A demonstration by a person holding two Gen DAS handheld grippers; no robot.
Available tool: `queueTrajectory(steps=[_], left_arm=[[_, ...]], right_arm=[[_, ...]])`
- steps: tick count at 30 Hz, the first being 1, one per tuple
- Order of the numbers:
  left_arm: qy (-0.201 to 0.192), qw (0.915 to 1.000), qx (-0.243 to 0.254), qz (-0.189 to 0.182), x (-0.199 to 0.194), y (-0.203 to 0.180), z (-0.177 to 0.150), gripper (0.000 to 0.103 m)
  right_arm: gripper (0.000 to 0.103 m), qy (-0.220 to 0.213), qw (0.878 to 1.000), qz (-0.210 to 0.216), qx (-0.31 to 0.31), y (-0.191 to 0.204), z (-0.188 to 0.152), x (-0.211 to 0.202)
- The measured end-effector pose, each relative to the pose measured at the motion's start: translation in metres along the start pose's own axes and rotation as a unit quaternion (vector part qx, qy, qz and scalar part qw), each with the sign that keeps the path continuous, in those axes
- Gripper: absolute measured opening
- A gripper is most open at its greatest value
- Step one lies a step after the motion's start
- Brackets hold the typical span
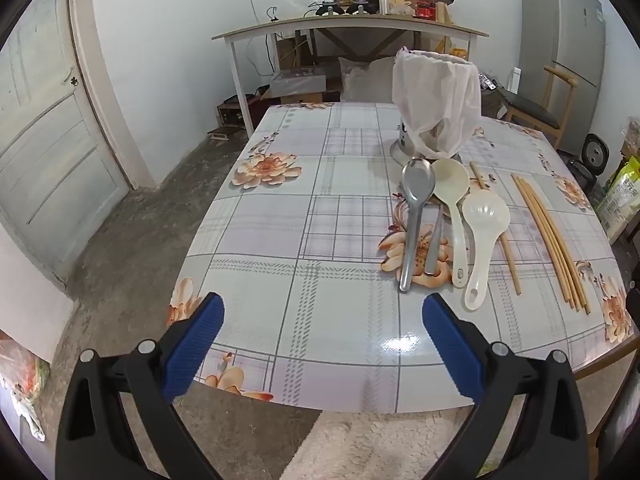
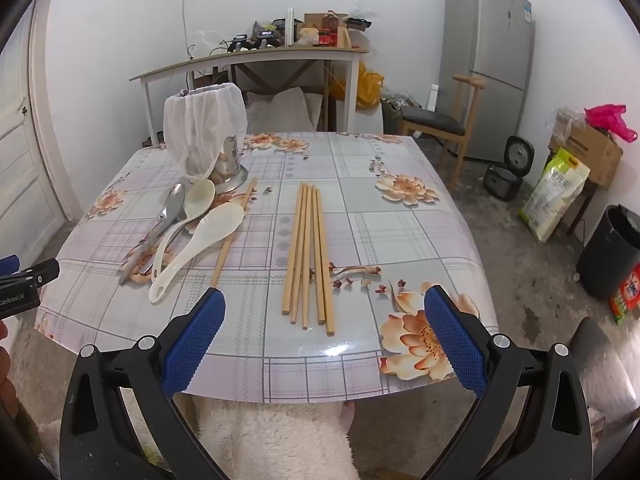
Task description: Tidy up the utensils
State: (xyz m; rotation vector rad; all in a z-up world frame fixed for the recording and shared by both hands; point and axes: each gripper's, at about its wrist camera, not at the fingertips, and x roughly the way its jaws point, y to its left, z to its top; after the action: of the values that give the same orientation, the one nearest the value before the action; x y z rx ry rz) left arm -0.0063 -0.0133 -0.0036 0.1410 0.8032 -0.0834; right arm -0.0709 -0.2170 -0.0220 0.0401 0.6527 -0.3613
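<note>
Right wrist view: right tool [image 2: 324, 312] spread wide, nothing between the blue pads, hanging over the near tabletop [image 2: 400, 232] edge just short of five wooden chopsticks [image 2: 308, 252] lined up mid-frame. Left wrist view: left tool [image 1: 323, 320] equally spread and empty, low in frame. Risks from here, as a judgement: thin round chopsticks rolling or scattering under a clumsy pinch; a sixth chopstick [image 2: 234, 228] lying partly under the white ladle [image 2: 200, 244], likely to drag it along. Metal spoon [image 1: 414, 216], cream spoon [image 1: 454, 208] and ladle overlapping left of centre, touching the cloth-draped utensil holder [image 2: 208, 136] behind. Holder mouth covered, insertion awkward.
</note>
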Motion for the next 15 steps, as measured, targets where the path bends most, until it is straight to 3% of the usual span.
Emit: queueTrajectory(steps=[15], left_arm=[[0.006,0.9999,0.004,-0.012,0.0008,0.0033,0.0045,0.097]], right_arm=[[0.095,-0.001,1.0,-0.001,0.0,0.0,0.0,-0.0001]])
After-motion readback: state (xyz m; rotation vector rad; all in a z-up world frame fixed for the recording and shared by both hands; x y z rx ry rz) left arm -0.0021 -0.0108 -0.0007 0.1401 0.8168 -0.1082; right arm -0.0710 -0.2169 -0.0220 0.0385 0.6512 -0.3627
